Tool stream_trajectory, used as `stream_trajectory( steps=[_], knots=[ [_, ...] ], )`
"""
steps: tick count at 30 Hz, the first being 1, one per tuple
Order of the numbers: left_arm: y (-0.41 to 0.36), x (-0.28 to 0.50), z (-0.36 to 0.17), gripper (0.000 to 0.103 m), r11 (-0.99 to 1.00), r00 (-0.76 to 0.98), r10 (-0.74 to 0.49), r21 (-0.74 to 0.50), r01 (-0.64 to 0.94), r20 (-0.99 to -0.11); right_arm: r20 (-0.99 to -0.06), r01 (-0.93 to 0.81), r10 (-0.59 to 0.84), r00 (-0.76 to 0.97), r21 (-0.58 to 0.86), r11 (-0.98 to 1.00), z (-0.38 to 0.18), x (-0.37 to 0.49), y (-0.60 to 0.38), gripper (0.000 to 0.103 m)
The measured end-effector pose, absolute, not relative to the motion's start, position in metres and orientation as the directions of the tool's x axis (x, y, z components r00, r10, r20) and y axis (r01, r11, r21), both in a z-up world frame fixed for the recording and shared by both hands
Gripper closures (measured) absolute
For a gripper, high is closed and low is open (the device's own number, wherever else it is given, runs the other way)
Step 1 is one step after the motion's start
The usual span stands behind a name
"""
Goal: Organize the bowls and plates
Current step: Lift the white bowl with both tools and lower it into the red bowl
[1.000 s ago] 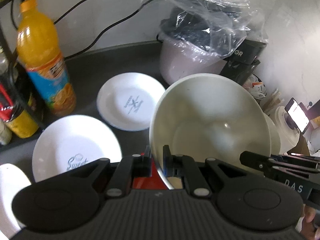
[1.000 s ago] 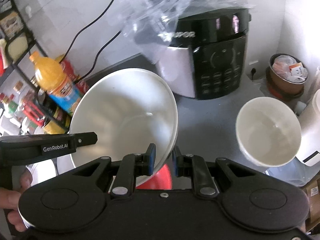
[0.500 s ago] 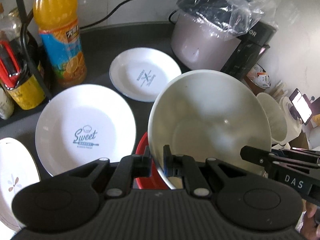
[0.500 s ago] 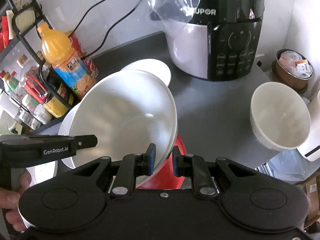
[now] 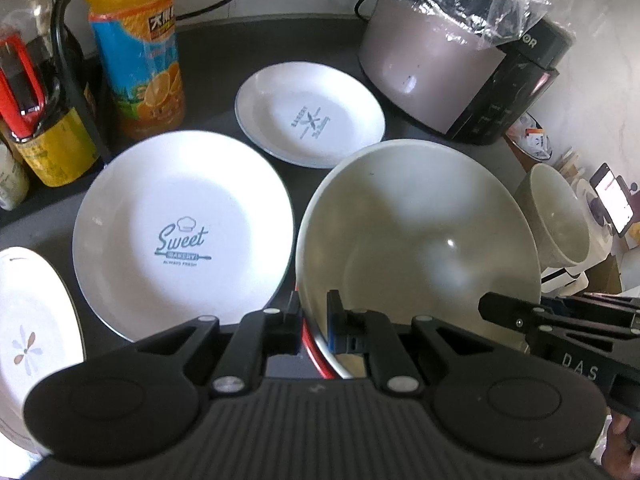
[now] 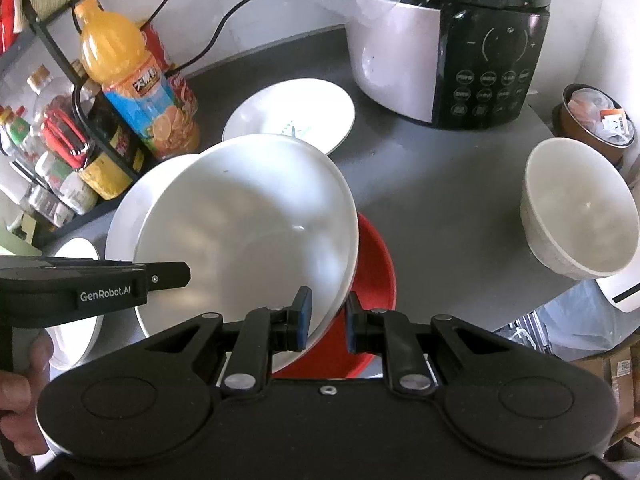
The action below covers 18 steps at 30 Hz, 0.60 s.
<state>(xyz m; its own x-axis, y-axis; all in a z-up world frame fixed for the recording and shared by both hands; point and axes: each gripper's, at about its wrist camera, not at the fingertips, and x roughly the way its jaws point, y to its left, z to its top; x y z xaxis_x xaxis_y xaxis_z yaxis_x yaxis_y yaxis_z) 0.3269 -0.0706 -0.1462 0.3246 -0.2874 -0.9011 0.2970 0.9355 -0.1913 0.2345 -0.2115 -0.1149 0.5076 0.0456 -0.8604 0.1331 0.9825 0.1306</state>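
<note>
large white bowl (image 5: 416, 240) lowered toward red bowl (image 6: 376, 256) | rim clamped by left gripper (image 5: 313, 322) and right gripper (image 6: 326, 320) | contact possibly made | "Sweet" plate (image 5: 182, 236) left

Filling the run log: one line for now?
left gripper: shut on large white bowl | right gripper: shut on same bowl | above red bowl

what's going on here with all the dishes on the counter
A person holds a gripper in each hand, and both are clamped on the rim of one large white bowl: the left gripper on one side, the right gripper on the other. The bowl is tilted, directly above a red bowl on the grey counter. Nearby lie the "Sweet Bakery" plate, a smaller plate, a flower-print plate and a small white bowl.
</note>
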Motion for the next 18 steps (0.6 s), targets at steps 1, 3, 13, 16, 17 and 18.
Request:
stream_trajectory(
  steps=[1, 3, 13, 16, 17, 18],
  knots=[
    [-0.070, 0.327, -0.148, 0.093, 0.936, 0.319, -0.287, -0.192, 0.296, -0.903, -0.862, 0.132, 0.043, 0.504, 0.127, 0.983, -0.116, 0.235, -0.211, 0.086],
    [-0.070, 0.327, -0.153, 0.093, 0.935, 0.306, -0.287, -0.196, 0.296, -0.908, -0.866, 0.130, 0.039, 0.498, 0.119, 0.984, -0.118, 0.237, -0.210, 0.086],
    [-0.076, 0.329, -0.158, 0.093, 0.942, 0.322, -0.228, -0.124, 0.313, -0.919, -0.878, 0.122, 0.018, 0.479, 0.087, 0.989, -0.127, 0.238, -0.210, 0.084],
    [-0.077, 0.329, -0.159, 0.090, 0.944, 0.326, -0.215, -0.110, 0.312, -0.921, -0.872, 0.123, -0.001, 0.489, 0.068, 0.990, -0.126, 0.237, -0.215, 0.079],
    [-0.076, 0.329, -0.159, 0.090, 0.945, 0.327, -0.215, -0.112, 0.306, -0.920, -0.871, 0.121, 0.001, 0.491, 0.069, 0.990, -0.125, 0.237, -0.217, 0.079],
    [-0.076, 0.329, -0.160, 0.090, 0.947, 0.327, -0.212, -0.112, 0.300, -0.921, -0.871, 0.122, 0.000, 0.491, 0.069, 0.990, -0.124, 0.237, -0.218, 0.079]
  ],
)
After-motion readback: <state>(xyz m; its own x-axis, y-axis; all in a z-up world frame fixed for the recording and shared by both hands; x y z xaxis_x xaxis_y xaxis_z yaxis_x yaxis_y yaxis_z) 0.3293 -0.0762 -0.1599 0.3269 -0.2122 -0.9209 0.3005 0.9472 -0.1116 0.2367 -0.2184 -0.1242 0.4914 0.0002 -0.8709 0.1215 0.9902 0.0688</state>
